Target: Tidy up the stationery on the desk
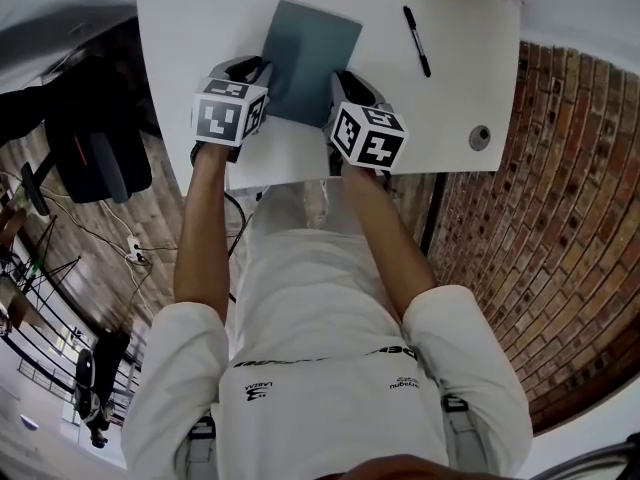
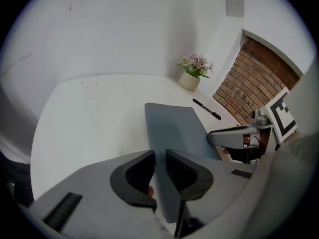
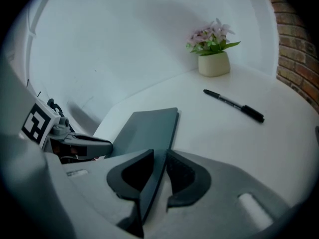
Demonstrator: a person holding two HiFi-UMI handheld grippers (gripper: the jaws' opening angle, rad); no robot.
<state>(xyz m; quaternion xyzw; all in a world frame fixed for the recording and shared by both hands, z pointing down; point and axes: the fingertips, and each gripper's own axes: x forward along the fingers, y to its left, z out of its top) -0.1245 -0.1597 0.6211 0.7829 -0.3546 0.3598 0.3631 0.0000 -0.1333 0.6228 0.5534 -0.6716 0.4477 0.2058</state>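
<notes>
Grey left gripper (image 2: 159,166): my jaws are closed on the near left edge of the slate-blue flat notebook (image 1: 310,60).
Right gripper (image 3: 160,171): clamped on its near right edge.
Black pen (image 1: 417,41): loose on the white desk (image 1: 200,28), beyond my right gripper.
Progress: early, I judge; nothing is put away yet.

notebook (image 1: 310,60): a matt, smooth cover is shown
desk (image 1: 200,28): smooth white top, faintly sheened
pen (image 3: 234,105): smooth black plastic is suggested
brick wall (image 1: 540,228): rough, matt
pads (image 2: 182,172): black, ribbed, matt, rubber-like
floor (image 1: 165,183): wood planks are seen
pot (image 3: 214,63): smooth, pale, ceramic-like
</notes>
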